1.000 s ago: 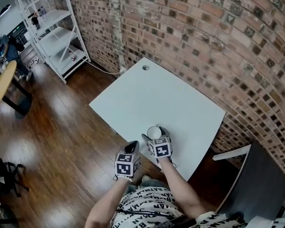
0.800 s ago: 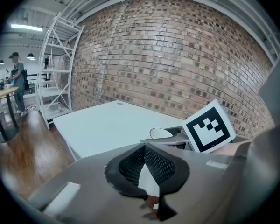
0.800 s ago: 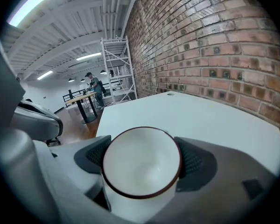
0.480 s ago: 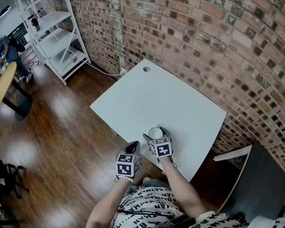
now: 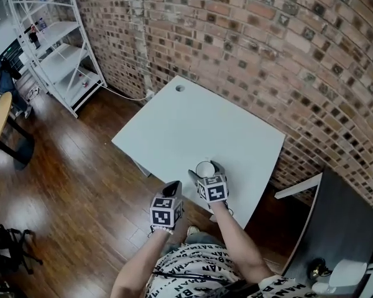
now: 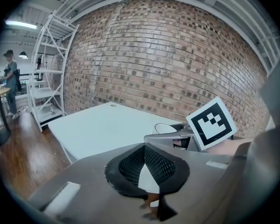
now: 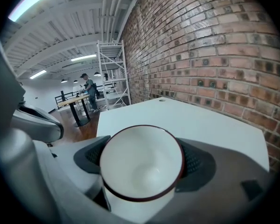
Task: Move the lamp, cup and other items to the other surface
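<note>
While the right claw pinches it, one cup sits upright between the two pads, which press its wall on either side. These jaws have just been closing on it. One cup is the only task thing within reach of either claw. It is white, with a thin dark red line round the rim, and bare and clean inside. No handle shows. Below that claw lies the near edge of one white table; whether the cup's base touches the top I cannot tell.

Just to the left of the right claw and slightly behind it, the left claw has its jaws pressed together with nothing in them, over the wooden floor short of the table's edge. One round cable hole marks the table's far corner, well ahead of both claws. Far ahead and to the left stands one white shelving unit against the brick wall.
</note>
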`<state>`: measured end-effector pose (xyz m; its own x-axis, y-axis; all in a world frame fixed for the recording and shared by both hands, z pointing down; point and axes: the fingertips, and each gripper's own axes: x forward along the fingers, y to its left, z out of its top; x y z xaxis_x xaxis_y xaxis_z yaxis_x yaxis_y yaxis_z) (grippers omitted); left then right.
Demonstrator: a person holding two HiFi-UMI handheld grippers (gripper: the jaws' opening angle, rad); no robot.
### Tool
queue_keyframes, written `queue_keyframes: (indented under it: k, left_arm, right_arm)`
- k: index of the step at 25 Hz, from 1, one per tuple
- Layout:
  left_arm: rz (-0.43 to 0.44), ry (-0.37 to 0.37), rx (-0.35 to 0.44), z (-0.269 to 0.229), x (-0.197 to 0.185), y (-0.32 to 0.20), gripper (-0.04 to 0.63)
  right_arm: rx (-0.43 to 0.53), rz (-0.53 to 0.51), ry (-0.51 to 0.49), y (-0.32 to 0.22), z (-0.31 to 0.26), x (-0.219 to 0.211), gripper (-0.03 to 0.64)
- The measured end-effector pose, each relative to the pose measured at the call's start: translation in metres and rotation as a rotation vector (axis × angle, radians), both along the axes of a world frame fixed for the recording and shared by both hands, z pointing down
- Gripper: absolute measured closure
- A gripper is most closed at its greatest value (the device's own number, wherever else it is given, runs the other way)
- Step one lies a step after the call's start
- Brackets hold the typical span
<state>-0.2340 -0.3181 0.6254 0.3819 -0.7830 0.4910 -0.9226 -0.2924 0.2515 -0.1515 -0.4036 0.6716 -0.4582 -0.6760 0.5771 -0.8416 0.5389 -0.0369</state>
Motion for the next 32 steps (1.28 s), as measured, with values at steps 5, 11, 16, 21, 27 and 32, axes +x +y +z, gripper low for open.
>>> queue_keyframes:
  k: [5,11,16,21,27,32]
  left_arm:
    - [0.137,0.015,0.015,-0.018,0.039,0.019,0.595]
    - [0.398,0.027,0.019,-0.024,0.123,0.063,0.595]
    - [0.646,0.050,0.007,-0.025,0.201,0.128,0.595]
    - [0.851,0.051,0.007,-0.022,0.283,0.192,0.595]
    - [1.051,0.039,0.014,-0.024,0.377,0.258,0.595]
    - [1.144,0.029,0.022,-0.023,0.449,0.293,0.595]
  right_arm:
    - [0.015,0.109,-0.010,0.040,-0.030,0.039,0.192]
    - [0.019,0.376,-0.012,0.115,-0.051,0.136,0.192]
    - [0.015,0.623,0.014,0.201,-0.061,0.226,0.193]
    - [0.018,0.829,-0.002,0.281,-0.065,0.311,0.193]
    - [0.017,1.037,-0.012,0.372,-0.067,0.408,0.193]
    - [0.017,1.139,-0.013,0.420,-0.065,0.484,0.192]
